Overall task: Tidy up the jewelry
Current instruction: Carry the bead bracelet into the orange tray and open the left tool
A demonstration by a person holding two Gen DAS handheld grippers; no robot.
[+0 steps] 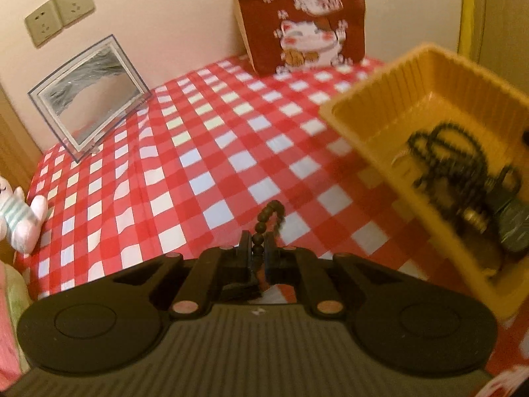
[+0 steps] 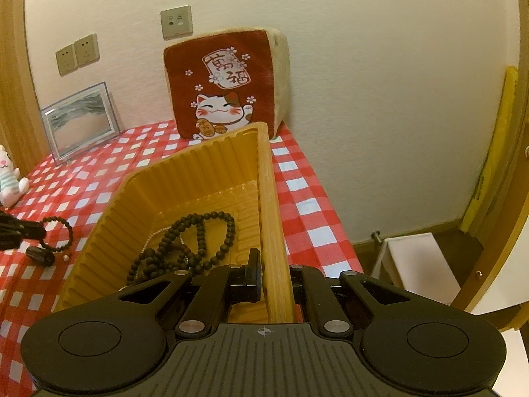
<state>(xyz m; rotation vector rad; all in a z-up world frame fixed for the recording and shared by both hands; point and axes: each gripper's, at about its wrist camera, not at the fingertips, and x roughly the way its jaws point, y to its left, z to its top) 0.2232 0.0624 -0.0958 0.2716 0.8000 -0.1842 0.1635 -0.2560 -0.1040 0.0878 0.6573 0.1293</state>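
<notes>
My left gripper (image 1: pixel 258 248) is shut on a dark bead bracelet (image 1: pixel 271 210), which arcs up from between the pads, lifted off the red checked cloth (image 1: pixel 198 165). In the right wrist view, the left gripper (image 2: pixel 36 231) comes in from the left edge with the bracelet (image 2: pixel 64 235) looped at its tip. A yellow ribbed tray (image 1: pixel 390 76) holds a long dark bead necklace (image 1: pixel 443 155). My right gripper (image 2: pixel 274 264) is shut on the tray's right wall (image 2: pixel 269 198). The necklace (image 2: pixel 198 235) lies inside beside a pale pearl strand (image 2: pixel 155 235).
A red lucky-cat cushion (image 2: pixel 224 89) leans on the back wall. A clear picture frame (image 1: pixel 89 92) stands at the back left and a plush toy (image 1: pixel 20 218) lies at the left edge. A single pearl (image 2: pixel 66 258) rests on the cloth. A white stool (image 2: pixel 416 258) sits beyond the table's right edge.
</notes>
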